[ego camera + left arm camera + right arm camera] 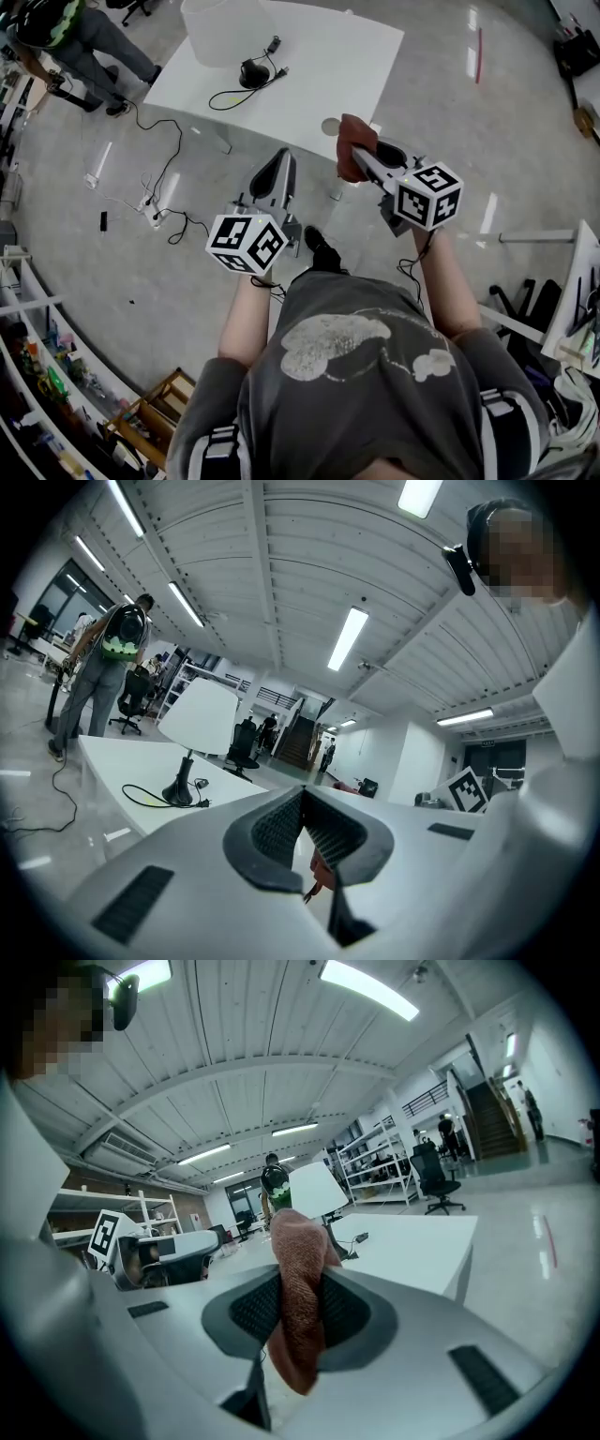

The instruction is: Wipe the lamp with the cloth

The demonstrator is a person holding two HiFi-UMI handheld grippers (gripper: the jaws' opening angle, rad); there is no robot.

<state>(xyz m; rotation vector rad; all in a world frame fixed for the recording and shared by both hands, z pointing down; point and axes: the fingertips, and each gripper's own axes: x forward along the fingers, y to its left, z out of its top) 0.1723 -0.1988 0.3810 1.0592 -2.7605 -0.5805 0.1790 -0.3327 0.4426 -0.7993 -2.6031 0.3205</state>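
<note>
Cloth (pixel 300 1241) between jaws of right tool (pixel 300 1290)

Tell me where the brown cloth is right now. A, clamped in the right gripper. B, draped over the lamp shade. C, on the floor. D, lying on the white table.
A: the cloth is pinched between the jaws of the right gripper, hanging below them.

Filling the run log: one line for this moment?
right hand-held gripper: shut on cloth | left hand-held gripper: shut, empty | lamp: on table, untouched
</note>
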